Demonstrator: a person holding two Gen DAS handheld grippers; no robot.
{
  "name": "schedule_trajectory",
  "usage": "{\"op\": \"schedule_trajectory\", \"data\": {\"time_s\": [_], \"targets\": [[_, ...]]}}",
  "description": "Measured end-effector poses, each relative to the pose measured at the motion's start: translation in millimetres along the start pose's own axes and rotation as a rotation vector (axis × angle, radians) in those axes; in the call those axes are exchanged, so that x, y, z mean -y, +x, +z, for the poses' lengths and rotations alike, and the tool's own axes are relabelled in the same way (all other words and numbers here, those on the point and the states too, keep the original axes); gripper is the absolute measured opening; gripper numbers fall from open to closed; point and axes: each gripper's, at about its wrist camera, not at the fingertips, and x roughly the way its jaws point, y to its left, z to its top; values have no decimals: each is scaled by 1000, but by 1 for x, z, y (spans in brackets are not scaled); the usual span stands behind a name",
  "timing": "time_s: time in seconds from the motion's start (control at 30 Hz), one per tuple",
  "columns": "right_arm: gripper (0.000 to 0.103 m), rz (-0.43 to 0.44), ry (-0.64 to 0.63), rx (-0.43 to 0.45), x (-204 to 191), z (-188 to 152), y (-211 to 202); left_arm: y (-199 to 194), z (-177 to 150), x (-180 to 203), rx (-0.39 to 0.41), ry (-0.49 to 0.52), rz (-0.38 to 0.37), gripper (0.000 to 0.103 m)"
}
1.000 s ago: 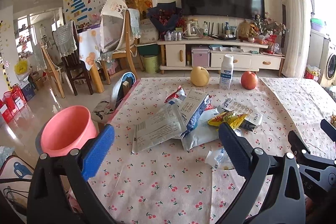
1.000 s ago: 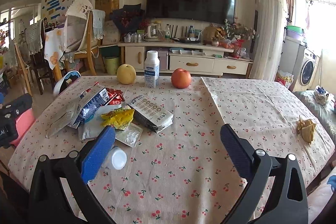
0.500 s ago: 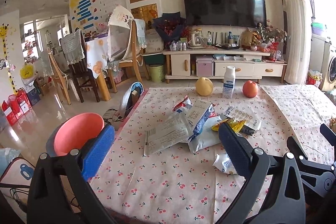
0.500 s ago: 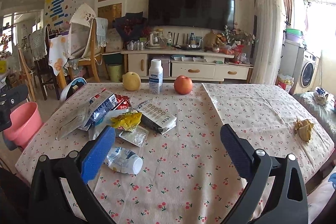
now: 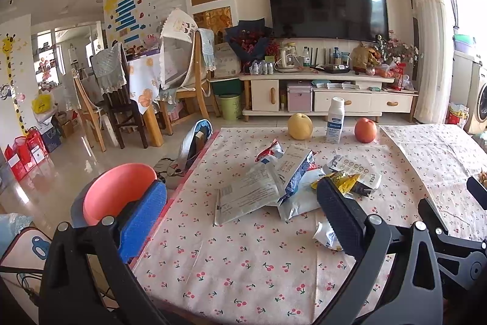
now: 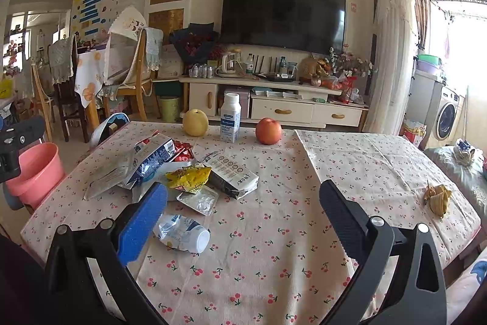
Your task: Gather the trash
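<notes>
1. Progress: nothing collected as far as I can see. All the trash sits on the tabletop [image 6: 350, 172]; the part of the pink bin [image 5: 117, 197] interior in view looks empty.
2. Left to do: the whole wrapper pile [image 6: 170, 169], the crushed bottle [image 6: 182, 232], and a crumpled scrap [image 6: 438, 198] far right near the tabletop edge.
3. Probably not trash: pear [image 6: 195, 122], milk bottle [image 6: 230, 118] and apple [image 6: 268, 130], all standing upright at the far edge.
4. Left gripper [image 5: 242, 213]: fingers wide apart, holding nothing. It hovers over the near-left tabletop; the pile lies ahead, between the fingers' line of sight, well apart from the pads. Bin is off the tabletop's left edge, just behind the left finger in that view.
5. Right gripper [image 6: 243, 215]: fingers wide apart, empty. Crushed bottle lies just beside the left blue pad, slightly inside the gap, not touching as far as I can tell.
6. Judgement: the crushed bottle is the closest pick for the right gripper.
</notes>
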Motion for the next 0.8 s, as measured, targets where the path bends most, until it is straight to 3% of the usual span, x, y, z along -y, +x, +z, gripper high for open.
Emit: {"op": "schedule_trajectory", "data": {"time_s": [0.8], "targets": [[99,4,-3,-11,3,-4,2,1,0,3,-7,0,3,100]]}}
